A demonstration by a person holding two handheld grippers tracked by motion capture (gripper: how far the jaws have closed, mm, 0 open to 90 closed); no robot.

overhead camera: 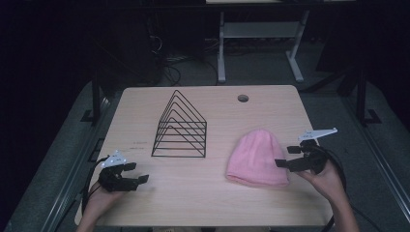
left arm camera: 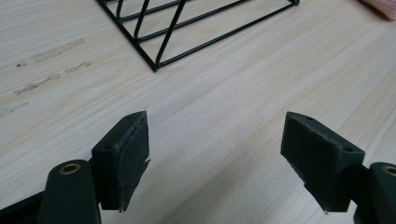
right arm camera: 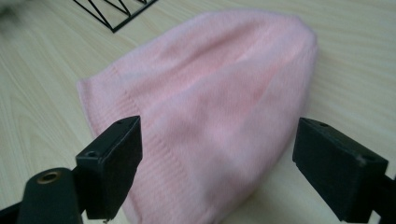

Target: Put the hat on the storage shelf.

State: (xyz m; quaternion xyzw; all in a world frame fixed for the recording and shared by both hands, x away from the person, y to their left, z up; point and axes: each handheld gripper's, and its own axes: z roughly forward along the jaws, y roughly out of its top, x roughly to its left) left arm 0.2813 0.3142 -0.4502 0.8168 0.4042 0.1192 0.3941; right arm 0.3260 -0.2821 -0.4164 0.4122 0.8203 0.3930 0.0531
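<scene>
A pink knitted beanie (overhead camera: pixel 257 157) lies flat on the right half of the wooden table (overhead camera: pixel 208 203), its brim toward the person. My right gripper (overhead camera: pixel 287 157) hovers at the beanie's right edge, jaws open and nothing between them. In the right gripper view the beanie (right arm camera: pixel 210 107) spreads just beyond the open jaws (right arm camera: pixel 217 168). A black wire rack (overhead camera: pixel 180 126) of triangular dividers stands left of the table's centre. My left gripper (overhead camera: pixel 136 173) rests near the front left corner, open and empty. In the left gripper view its jaws (left arm camera: pixel 215 158) frame bare wood, with the rack's corner (left arm camera: pixel 154 65) ahead.
A round cable hole (overhead camera: pixel 243 98) sits in the table near its far edge. Beyond the table stand a white-legged desk frame (overhead camera: pixel 256 43) and loose cables on the dark floor. Faint marks (left arm camera: pixel 51 70) stain the wood left of the rack.
</scene>
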